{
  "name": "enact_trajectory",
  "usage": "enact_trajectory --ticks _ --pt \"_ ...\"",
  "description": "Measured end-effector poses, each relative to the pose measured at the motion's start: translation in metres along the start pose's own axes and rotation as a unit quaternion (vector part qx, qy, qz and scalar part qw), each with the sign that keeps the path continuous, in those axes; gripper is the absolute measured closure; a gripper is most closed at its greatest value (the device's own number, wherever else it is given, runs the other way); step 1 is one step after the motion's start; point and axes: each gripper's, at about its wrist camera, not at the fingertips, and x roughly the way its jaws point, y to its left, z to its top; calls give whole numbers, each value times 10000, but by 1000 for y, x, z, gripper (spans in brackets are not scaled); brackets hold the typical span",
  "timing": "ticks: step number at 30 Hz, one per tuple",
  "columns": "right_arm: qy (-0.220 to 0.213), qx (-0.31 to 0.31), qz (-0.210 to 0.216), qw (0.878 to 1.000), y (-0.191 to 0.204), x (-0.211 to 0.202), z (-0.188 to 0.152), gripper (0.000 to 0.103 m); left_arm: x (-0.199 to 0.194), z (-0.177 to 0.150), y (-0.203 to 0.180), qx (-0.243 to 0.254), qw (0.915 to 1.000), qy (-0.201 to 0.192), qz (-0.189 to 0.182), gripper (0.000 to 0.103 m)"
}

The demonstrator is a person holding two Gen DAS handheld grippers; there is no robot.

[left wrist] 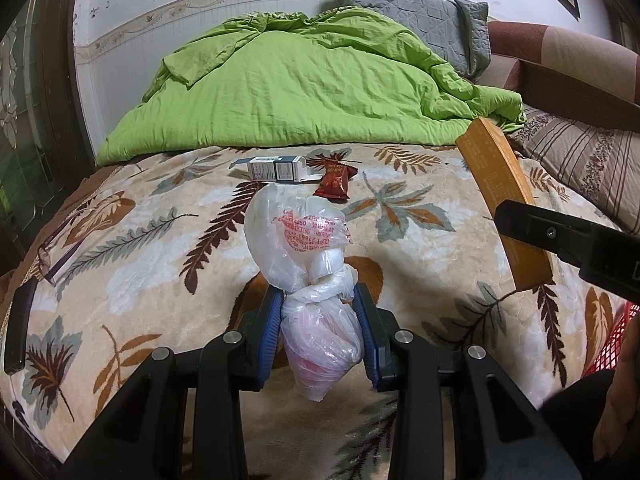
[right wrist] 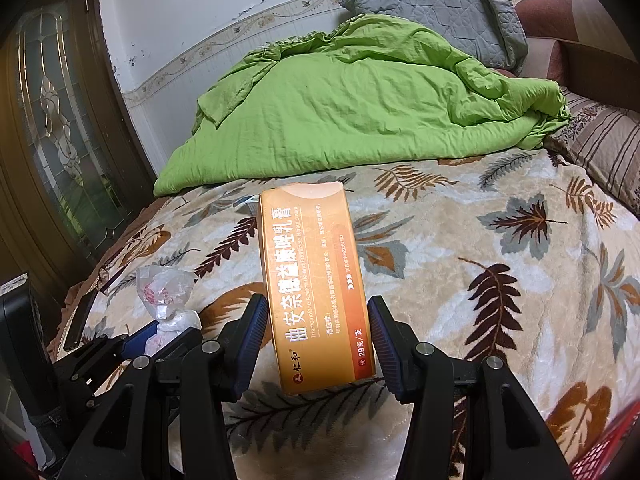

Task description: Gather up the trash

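Here the knotted plastic bag with red print sits pinched at its knot between the blue pads of the left gripper, its tied-off lower bulge hanging between the fingers and its puffed top standing up above them, over the near part of the bed's leaf-patterned blanket. Beside it, the right gripper is clamped on an orange cream box, both pads pressed against the box's long sides, the box tilted up over the blanket's middle. Further toward the head of the bed, near the blanket's far edge, lie a white and blue carton with an open flap and a dark red snack wrapper, just beside each other. A rumpled green duvet is heaped beyond them, with a grey quilted pillow at the far right corner. A pair of glasses rests by the blanket's left edge. A red mesh basket shows at the near right edge.
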Motion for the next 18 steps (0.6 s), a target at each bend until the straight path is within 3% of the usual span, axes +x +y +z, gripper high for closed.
enact_trajectory --ticks 18 --pt "-78 36 -9 10000 0 -5 0 47 -2 1 -1 -1 10000 -32 -2 69"
